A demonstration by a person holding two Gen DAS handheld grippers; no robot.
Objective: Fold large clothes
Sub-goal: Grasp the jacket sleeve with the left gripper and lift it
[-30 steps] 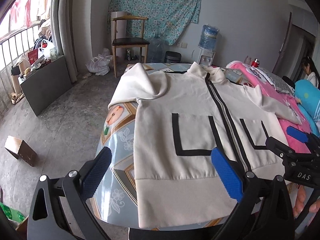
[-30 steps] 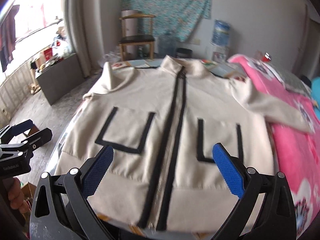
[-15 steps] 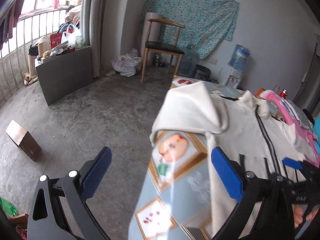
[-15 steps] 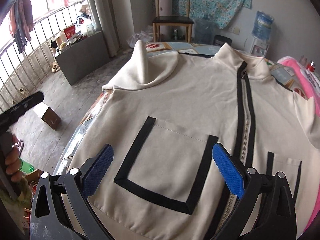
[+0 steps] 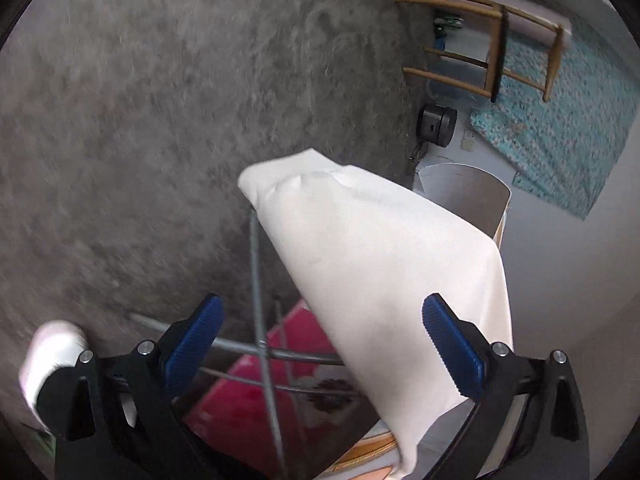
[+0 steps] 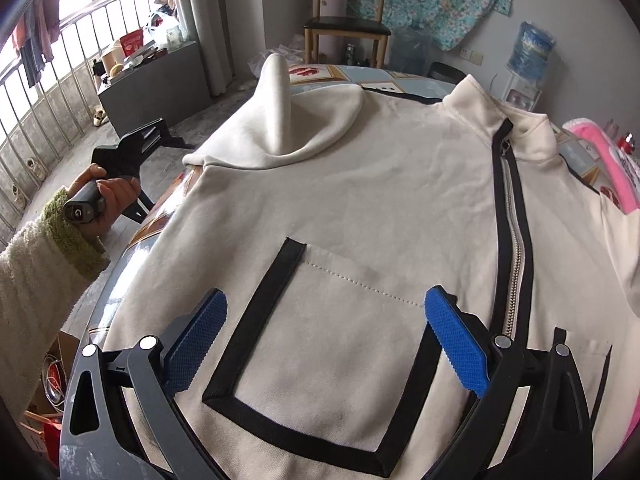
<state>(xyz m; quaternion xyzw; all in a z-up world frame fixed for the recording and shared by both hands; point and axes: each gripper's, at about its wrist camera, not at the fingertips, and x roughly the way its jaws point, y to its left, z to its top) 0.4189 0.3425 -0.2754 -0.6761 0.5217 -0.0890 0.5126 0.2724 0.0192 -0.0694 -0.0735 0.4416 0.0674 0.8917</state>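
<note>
Your cream jacket (image 6: pixel 360 208) lies front-up on the round tabletop (image 6: pixel 120 264), zipped, its collar (image 6: pixel 492 120) at the far side from you and its black-edged pocket (image 6: pixel 320 352) on the near part. Your right claw (image 6: pixel 326 332) hovers just above that pocket with its blue pads (image 6: pixel 456 340) spread wide, gripping nothing. Up by the collar, one sleeve (image 6: pixel 280 100) is bunched on the shoulder and pokes upward in a soft peak. Beside the jacket's outer edge, off the tabletop rim, your left hand (image 6: pixel 108 196) in its fuzzy cuffed sleeve (image 6: pixel 44 264) grips the handle of the other tool. In the left wrist view your left claw (image 5: pixel 322 344) points steeply down at the grey floor (image 5: pixel 180 100), pads apart and empty, with a cream fold of the jacket (image 5: pixel 384 280) hanging over the edge between them and not touching either pad. Metal table legs (image 5: pixel 260 320) and something pink (image 5: pixel 248 408) show beneath.
</note>
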